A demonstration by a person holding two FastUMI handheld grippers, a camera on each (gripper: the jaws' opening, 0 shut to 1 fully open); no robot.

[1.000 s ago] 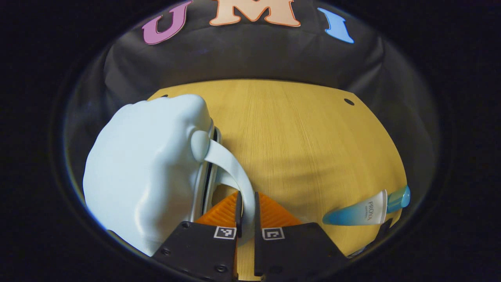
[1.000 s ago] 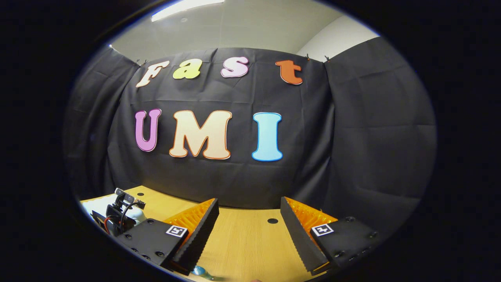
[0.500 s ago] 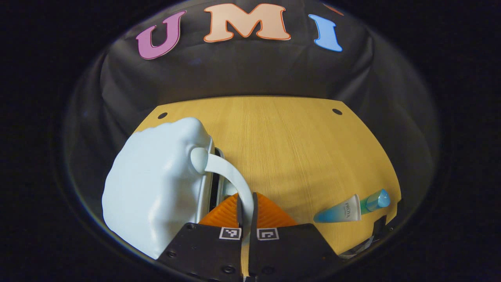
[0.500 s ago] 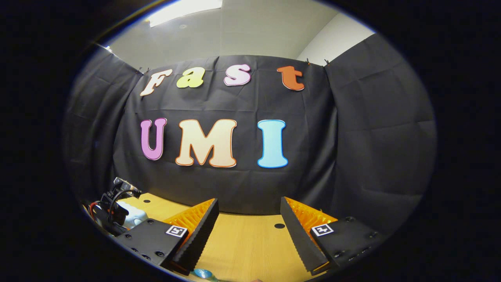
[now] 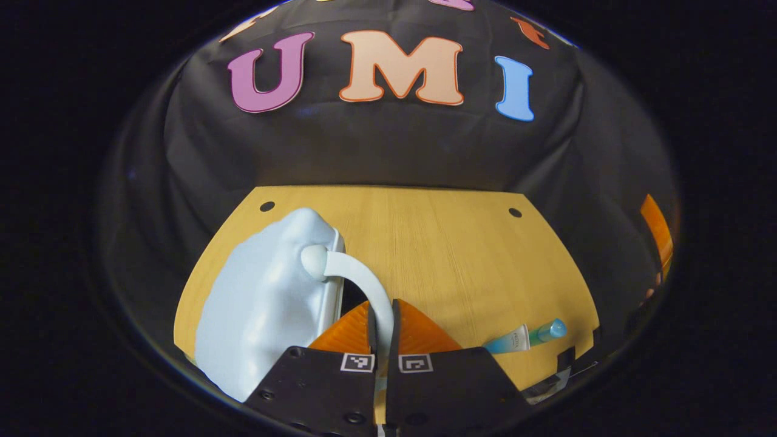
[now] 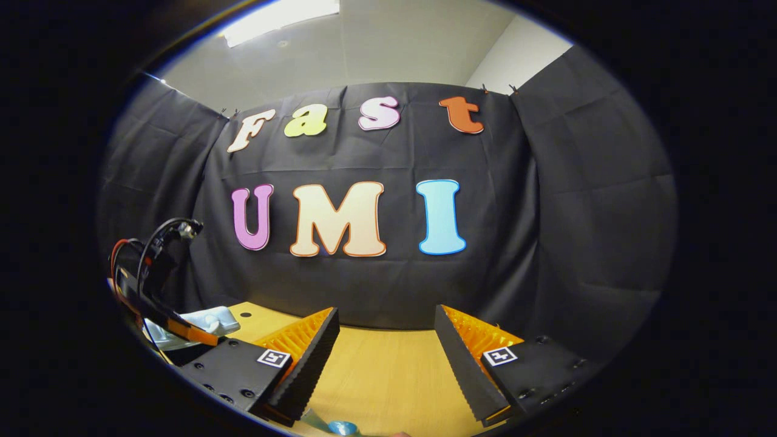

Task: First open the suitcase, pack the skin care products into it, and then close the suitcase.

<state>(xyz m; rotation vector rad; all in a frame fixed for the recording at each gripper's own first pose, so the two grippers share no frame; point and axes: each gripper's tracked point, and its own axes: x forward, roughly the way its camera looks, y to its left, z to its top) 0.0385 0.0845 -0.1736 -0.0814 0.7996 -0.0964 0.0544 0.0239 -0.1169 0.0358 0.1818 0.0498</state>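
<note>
Suitcase [image 5: 267,303] farther back on wooden table [image 5: 449,255]

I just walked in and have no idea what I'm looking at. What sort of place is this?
Probably a small recording booth, staged for a packing chore: black cloth walls hung around a wooden table, which holds a pale blue suitcase and a skincare tube.

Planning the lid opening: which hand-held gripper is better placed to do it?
Left. The left hand-held gripper is shut on the suitcase handle; the right hand-held gripper hangs open, apart from the suitcase.
</note>
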